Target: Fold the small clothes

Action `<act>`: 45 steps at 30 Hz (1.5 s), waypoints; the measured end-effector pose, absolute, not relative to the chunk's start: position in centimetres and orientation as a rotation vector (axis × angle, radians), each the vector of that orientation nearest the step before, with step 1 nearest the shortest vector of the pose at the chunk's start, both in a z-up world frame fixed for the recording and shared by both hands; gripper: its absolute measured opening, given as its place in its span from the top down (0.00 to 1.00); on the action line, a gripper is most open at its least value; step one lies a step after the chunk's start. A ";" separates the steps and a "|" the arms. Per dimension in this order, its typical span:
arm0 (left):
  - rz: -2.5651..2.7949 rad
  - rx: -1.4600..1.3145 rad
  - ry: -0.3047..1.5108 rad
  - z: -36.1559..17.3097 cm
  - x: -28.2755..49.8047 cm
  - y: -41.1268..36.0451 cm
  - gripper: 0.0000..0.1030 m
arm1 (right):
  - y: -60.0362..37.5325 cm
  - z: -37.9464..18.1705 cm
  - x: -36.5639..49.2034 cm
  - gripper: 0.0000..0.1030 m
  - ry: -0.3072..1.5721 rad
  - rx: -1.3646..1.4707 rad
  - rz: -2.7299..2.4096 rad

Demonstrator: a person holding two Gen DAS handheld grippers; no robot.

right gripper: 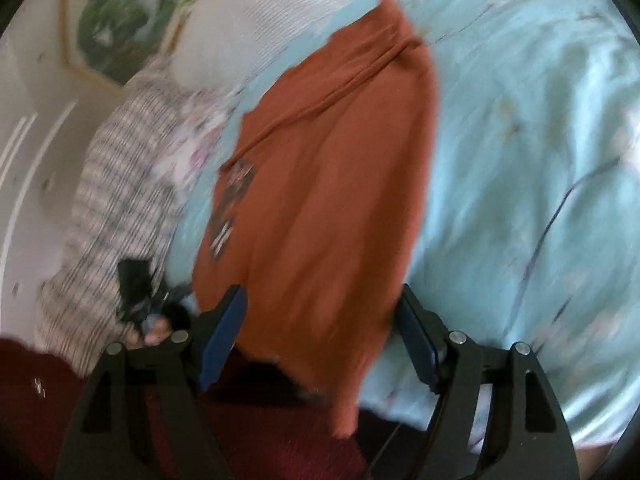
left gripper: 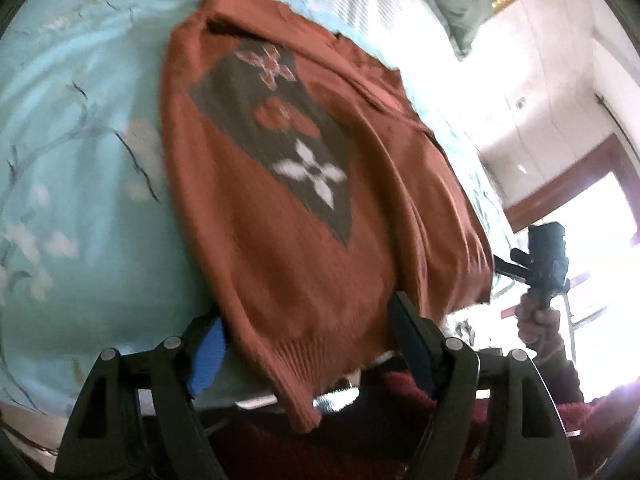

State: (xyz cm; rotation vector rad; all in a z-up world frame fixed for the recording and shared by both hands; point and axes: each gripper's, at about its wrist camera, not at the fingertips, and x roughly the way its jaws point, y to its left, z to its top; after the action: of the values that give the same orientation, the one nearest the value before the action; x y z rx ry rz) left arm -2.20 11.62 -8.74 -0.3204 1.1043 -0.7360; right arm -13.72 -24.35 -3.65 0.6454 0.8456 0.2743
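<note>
Sweater (left gripper: 320, 216), rust-orange, lies spread on the bed (left gripper: 80, 184), its hem drooping over the near edge between the wide-open jaws of the left hand-held gripper (left gripper: 308, 344), which grips nothing. The right hand-held gripper (right gripper: 320, 340) also stands wide open and empty over the same hem. Only the left view shows the grey panel with 3 motifs plainly; only the right view shows a striped garment (right gripper: 120, 200) beside the sweater.
</note>
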 end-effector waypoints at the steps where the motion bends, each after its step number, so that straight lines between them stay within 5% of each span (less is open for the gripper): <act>1: -0.739 -0.308 1.104 -8.9 -2.5 11.4 0.28 | -23.8 -3.8 -13.9 0.29 0.845 0.640 0.293; 3: -0.723 -0.277 1.088 -8.9 -2.8 11.1 0.36 | -23.4 -4.3 -14.0 0.41 0.828 0.650 0.296; 4: -0.711 -0.263 1.082 -8.8 -2.7 10.9 0.45 | -23.5 -4.6 -14.0 0.67 0.822 0.660 0.280; 5: -0.696 -0.243 1.078 -8.8 -2.2 10.7 0.68 | -23.8 -4.9 -13.8 0.95 0.827 0.671 0.255; 6: -0.689 -0.234 1.083 -8.9 -2.2 10.7 0.93 | -24.0 -5.3 -13.5 0.94 0.845 0.675 0.222; 14: -0.652 -0.269 0.968 -5.1 -4.6 14.9 0.98 | -26.6 -2.3 -18.0 0.94 0.703 0.685 0.189; 18: -0.641 -0.373 1.028 -7.3 -3.2 16.9 0.97 | -28.0 -2.8 -17.9 0.94 0.707 0.705 0.162; 20: -0.629 -0.405 1.088 -9.0 -2.6 17.3 0.93 | -27.9 -3.7 -16.9 0.91 0.729 0.724 0.202; 27: -0.711 -0.362 1.131 -10.4 -2.8 14.8 0.47 | -26.5 -5.6 -16.7 0.86 0.813 0.693 0.237; 29: -0.713 -0.282 1.105 -10.0 -3.0 13.3 0.57 | -26.4 -5.8 -16.8 0.86 0.801 0.694 0.230; 30: -0.719 -0.245 1.102 -9.9 -3.2 12.7 0.96 | -26.4 -5.9 -16.8 0.86 0.796 0.699 0.235; 32: -0.728 -0.199 1.094 -9.3 -3.7 12.1 0.96 | -26.0 -5.6 -16.8 0.92 0.791 0.676 0.244; 45: -0.717 -0.417 0.814 -0.8 -3.1 16.6 0.97 | -28.2 0.3 -17.2 0.93 0.482 0.766 0.377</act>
State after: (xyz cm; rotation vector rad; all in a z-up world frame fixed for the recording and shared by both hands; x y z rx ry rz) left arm -3.07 16.61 -0.76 -0.4166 0.8137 -0.7169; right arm -17.20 -28.24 0.25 0.7657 0.4819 0.3765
